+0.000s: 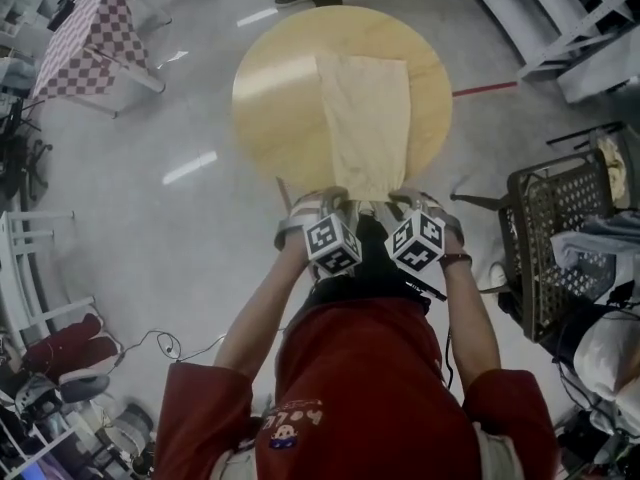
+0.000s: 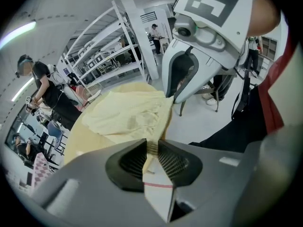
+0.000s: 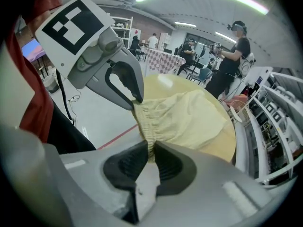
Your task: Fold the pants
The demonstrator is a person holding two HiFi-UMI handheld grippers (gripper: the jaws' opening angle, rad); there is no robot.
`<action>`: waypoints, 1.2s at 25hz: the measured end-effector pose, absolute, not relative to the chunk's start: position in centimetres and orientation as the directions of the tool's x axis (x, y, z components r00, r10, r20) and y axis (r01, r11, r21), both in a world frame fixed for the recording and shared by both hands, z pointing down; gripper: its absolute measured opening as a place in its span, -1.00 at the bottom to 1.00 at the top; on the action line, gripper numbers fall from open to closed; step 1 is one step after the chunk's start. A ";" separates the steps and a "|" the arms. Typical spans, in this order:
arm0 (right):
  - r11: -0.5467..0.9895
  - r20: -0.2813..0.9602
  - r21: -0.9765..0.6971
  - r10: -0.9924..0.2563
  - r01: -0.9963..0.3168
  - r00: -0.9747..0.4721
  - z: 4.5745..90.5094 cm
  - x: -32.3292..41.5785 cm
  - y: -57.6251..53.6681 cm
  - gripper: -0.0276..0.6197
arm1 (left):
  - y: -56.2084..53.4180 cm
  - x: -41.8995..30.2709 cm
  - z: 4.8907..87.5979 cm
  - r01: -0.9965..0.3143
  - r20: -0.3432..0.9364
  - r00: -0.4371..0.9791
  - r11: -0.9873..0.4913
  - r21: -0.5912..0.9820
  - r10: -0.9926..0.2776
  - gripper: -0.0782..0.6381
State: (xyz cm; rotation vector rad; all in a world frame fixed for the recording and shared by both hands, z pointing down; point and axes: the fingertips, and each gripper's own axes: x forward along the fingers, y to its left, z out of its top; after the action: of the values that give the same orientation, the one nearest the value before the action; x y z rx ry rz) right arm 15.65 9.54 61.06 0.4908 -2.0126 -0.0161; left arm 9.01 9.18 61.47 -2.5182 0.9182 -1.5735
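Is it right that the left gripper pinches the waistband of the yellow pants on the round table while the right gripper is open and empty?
No. The right gripper is not open and empty: the right gripper view shows its fingers shut on the waistband of the yellow pants. The left gripper pinches it too, as you said.

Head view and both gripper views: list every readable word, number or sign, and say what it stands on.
Shirt print: yellow letters, too blurred to read.
Left cube, right cube: black-and-white square markers, no letters or numbers.
Pants, table: no text.
Nothing else is legible in any view.
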 end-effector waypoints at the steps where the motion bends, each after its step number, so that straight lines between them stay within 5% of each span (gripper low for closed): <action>1: 0.916 0.848 0.223 -0.351 -0.334 -0.398 61.0 15.5 10.3 -0.77 | 9.8 8.9 61.4 -0.459 0.810 0.312 -0.825 -0.330 -0.497 -0.56; 30: 0.837 0.729 0.402 -0.538 -0.371 -0.424 50.9 14.0 2.8 -0.79 | 3.2 7.1 51.3 -0.521 0.712 0.278 -0.724 -0.452 -0.644 -0.59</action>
State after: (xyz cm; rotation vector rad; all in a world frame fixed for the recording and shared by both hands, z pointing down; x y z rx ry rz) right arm 14.02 2.76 50.91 0.6656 -2.0624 -0.2212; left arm 7.14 3.19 51.29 -2.4048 1.1031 -1.4390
